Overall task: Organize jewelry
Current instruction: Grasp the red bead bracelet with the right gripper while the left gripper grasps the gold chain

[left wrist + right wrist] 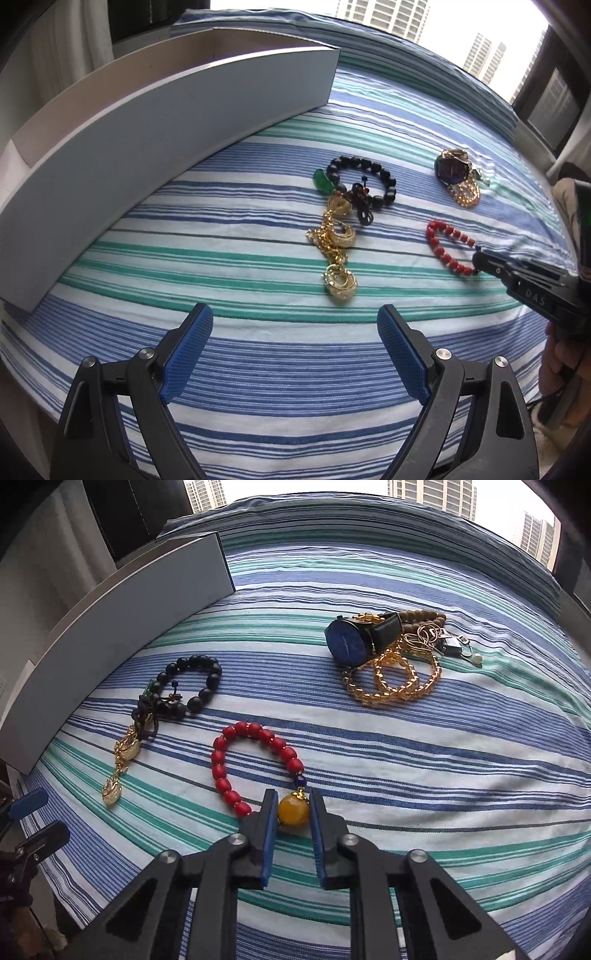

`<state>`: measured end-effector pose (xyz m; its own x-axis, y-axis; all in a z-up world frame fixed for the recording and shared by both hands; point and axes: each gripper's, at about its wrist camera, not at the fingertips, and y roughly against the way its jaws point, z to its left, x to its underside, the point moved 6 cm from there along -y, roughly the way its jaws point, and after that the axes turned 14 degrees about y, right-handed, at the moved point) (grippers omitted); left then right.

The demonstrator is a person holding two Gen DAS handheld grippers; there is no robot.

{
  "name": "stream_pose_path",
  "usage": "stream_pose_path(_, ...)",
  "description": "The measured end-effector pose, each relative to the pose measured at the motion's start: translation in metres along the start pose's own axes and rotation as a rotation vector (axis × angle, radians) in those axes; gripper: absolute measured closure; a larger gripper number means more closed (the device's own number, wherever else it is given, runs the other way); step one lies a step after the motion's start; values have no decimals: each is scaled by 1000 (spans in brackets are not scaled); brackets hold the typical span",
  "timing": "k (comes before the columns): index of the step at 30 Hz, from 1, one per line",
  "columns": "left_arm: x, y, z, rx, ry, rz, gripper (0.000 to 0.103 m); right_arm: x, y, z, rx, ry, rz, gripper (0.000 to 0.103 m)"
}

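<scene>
Right wrist view: right tongs (293, 805) clenched on red bracelet's (251, 764) amber bead (293, 811), likely for boxing; left tongs (294, 317) released, idle.

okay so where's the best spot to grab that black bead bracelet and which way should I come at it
Grip the black bead bracelet on its bare bead arc, the side away from the gold chain and green pendant tangled at its other end. It lies flat on the striped cloth, so come from above, one finger inside the loop.
</scene>
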<state>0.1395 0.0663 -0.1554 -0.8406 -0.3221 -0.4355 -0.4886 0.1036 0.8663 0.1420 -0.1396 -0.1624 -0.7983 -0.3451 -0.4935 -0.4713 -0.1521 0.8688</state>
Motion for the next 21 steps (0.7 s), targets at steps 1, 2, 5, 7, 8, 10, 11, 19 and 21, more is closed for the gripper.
stream_pose_path(1,-5,-2,-1,4,-1,-2,12,3,5,-1,10,8,-4,86)
stream_pose_path(2,-10,-4,-2,7,0,-5,12,4,10,-2,22,16,-7,86)
stream_pose_path(5,-25,-14,-10,7,-15,-33,12,13,20,-7,48,27,-9,86)
stream_pose_path(7,-32,-22,-18,2,-41,-51,12,17,24,-10,48,23,-13,86)
stream_pose_path(8,-35,-28,-21,-2,-55,-53,12,19,26,-10,50,25,-16,86)
stream_pose_path(10,-37,-40,-28,-8,-81,-45,13,22,30,-9,52,31,-25,86)
stream_pose_path(11,-37,-47,-30,-16,-93,-36,14,22,30,-8,51,34,-28,86)
stream_pose_path(19,-18,-55,-40,-12,-178,-3,90,21,36,-8,37,42,-43,86)
stream_pose_path(21,-11,-50,-35,9,-174,35,100,21,37,-8,32,44,-43,86)
